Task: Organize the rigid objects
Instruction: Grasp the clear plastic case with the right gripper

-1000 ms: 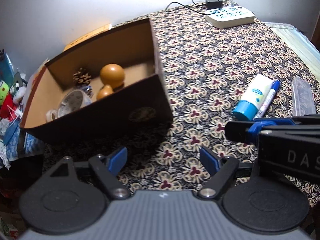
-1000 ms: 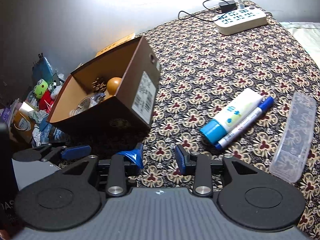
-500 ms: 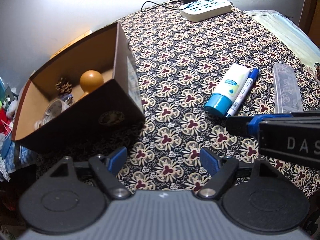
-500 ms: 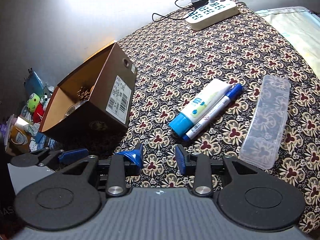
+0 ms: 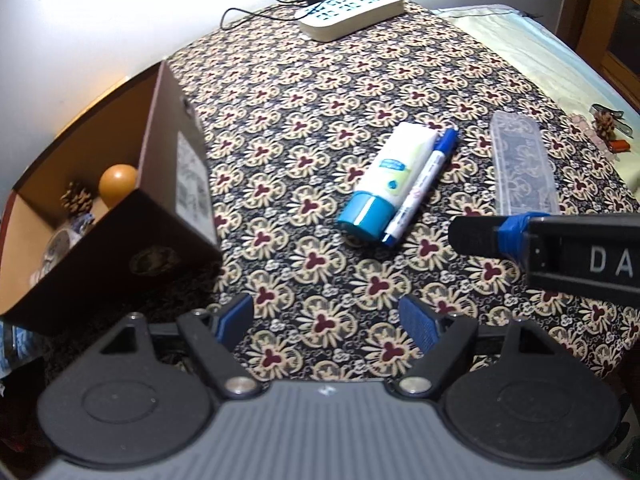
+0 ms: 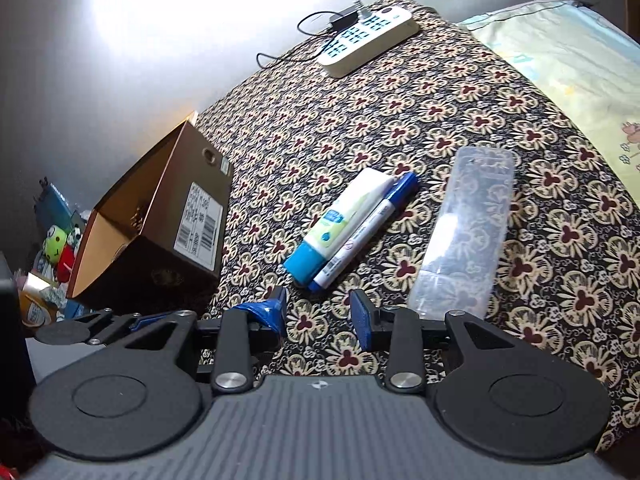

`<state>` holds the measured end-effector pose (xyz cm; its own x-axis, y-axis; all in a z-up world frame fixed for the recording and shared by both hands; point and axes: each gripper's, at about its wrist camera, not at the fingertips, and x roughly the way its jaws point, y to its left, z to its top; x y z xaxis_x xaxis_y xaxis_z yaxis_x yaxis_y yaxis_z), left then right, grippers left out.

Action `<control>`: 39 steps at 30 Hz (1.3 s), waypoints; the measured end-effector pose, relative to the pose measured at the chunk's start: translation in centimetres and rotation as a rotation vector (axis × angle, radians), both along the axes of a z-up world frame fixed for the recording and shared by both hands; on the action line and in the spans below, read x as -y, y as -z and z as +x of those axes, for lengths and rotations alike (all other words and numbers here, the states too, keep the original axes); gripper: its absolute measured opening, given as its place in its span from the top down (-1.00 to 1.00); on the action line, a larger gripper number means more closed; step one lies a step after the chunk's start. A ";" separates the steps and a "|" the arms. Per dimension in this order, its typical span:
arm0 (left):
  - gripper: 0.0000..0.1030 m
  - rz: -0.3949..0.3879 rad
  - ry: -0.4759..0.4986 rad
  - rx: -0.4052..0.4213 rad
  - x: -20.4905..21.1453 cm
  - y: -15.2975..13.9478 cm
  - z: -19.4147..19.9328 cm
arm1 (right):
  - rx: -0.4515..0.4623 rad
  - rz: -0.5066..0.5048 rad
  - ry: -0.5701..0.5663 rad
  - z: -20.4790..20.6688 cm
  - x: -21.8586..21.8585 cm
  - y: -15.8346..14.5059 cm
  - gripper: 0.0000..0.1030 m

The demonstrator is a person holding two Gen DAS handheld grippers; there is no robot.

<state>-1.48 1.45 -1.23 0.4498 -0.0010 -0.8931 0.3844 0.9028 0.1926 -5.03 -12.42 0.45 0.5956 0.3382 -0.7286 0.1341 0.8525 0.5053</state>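
**Both grippers empty above the patterned cloth; 3 loose items beside the box**

We log the left gripper [image 5: 326, 322] with its 2 blue-padded fingers spread wide, nothing between them, only cloth showing in the gap. The right gripper [image 6: 320, 314] has its fingers parted more narrowly, also holding nothing; its tips sit just short of the tube's cap end, and we see no contact.

The tube [image 6: 340, 222], white with a blue cap, lies on the cloth with the blue marker [image 6: 366, 230] touching along its right side. The clear plastic case [image 6: 466, 232] lies to their right, apart from both. The brown cardboard box [image 5: 120, 216] stands open at the left; inside we see an orange wooden ball [image 5: 118, 184], a pinecone [image 5: 76, 202] and some other pieces too hidden to name.

The surface is a dark floral tablecloth [image 5: 320, 128]. At the far edge sits a white power strip [image 6: 370, 38] with a black adapter plugged in, against a pale wall. A light yellow cloth [image 6: 568, 64] lies at the right; plush toys [image 6: 58, 246] are piled beyond the box at the left.
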 end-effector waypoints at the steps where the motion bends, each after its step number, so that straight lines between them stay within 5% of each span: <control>1: -0.58 -0.002 0.009 -0.003 0.3 0.1 0.0 | 0.001 0.003 0.011 -0.1 0.3 0.0 0.65; 9: -0.58 -0.049 0.055 -0.049 1.8 0.7 0.9 | 0.019 0.015 0.080 -0.6 2.7 0.2 0.65; 21: -0.69 -0.341 0.196 -0.153 4.3 0.7 2.1 | -0.013 0.028 0.259 -0.8 8.2 2.2 0.67; 32: -0.70 -0.308 0.343 -0.207 9.8 3.6 3.8 | -0.092 0.064 0.285 0.6 10.1 4.6 0.66; 39: -0.70 -0.295 0.344 -0.266 11.2 5.5 5.4 | -0.097 0.126 0.272 2.0 10.6 5.4 0.65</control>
<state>3.95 -9.70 -6.74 0.1369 -0.3775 -0.9158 0.6691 0.7170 -0.1956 -3.02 -23.06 -4.95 0.6060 0.2673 -0.7492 0.4013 0.7105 0.5781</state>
